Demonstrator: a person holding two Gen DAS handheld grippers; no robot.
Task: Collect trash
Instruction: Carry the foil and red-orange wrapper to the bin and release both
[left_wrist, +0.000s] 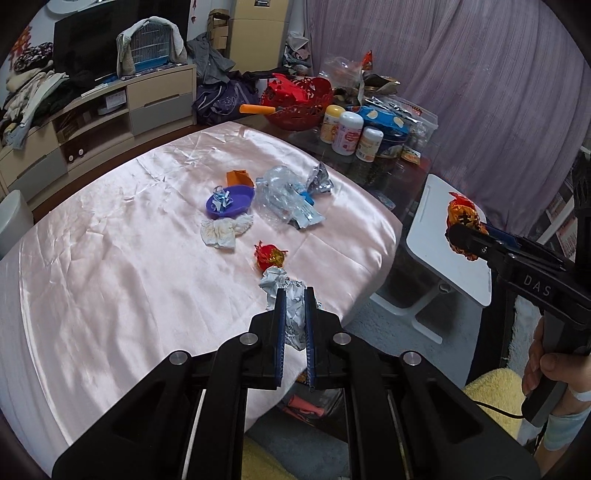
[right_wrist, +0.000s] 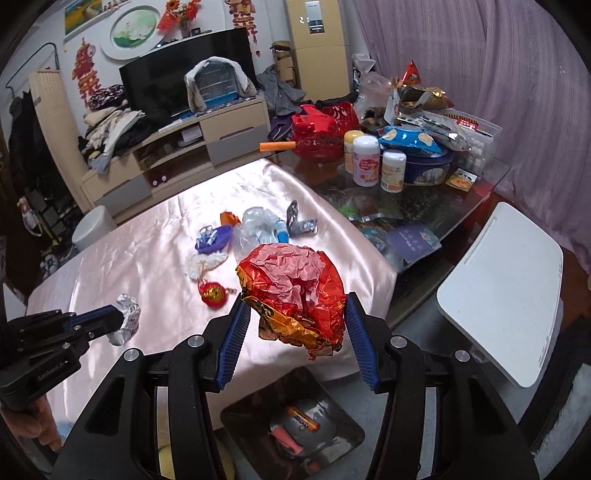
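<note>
My left gripper (left_wrist: 294, 295) is shut on a crumpled silver foil wrapper (left_wrist: 291, 314) above the pink tablecloth's near edge; it also shows in the right wrist view (right_wrist: 127, 321). My right gripper (right_wrist: 295, 306) holds a large crumpled red and gold wrapper (right_wrist: 295, 291) between its blue pads, off the table's edge above a black-lined trash bin (right_wrist: 295, 421). That wrapper also shows in the left wrist view (left_wrist: 461, 221). A small red and gold wrapper (left_wrist: 269, 255), a white tissue (left_wrist: 225, 230), a purple dish (left_wrist: 229, 199) and a crushed clear bottle (left_wrist: 280, 192) lie on the cloth.
A red basket (left_wrist: 295, 99), several white jars (left_wrist: 347, 133) and snack bags crowd the glass table's far end. A white folding stool (right_wrist: 502, 291) stands right of the table. A TV cabinet (left_wrist: 92, 118) runs along the back left.
</note>
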